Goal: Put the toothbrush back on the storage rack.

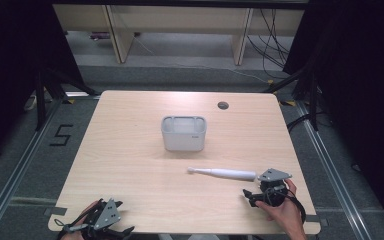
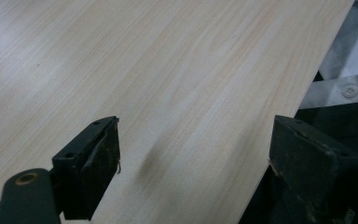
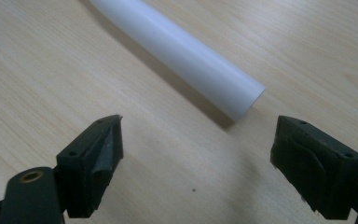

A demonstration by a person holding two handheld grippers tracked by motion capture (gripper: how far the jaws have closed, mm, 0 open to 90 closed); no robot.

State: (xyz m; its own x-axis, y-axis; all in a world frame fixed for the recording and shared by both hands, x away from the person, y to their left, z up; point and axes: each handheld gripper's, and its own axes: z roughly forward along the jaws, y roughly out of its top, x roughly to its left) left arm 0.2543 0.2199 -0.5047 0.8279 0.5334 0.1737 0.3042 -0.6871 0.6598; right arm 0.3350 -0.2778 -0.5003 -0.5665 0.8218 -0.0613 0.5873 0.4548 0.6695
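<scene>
Positioning of the right gripper (image 1: 260, 195) suggests a pickup of the white electric toothbrush handle (image 1: 225, 173), which lies flat on the desk (image 1: 130, 165), right of centre, its narrow end pointing left and its thick butt end just beside the gripper. In the right gripper view the jaws stand wide apart and empty, with the butt end of the handle (image 3: 200, 70) just ahead of the gap, a stance that would let them straddle the cylinder. A white open-top container (image 1: 183, 133) stands upright behind the handle near the desk centre, apart from it; it is probably the destination. The left gripper (image 1: 105, 220) hangs at the near left desk edge, jaws apart and holding nothing, well clear of the work.
</scene>
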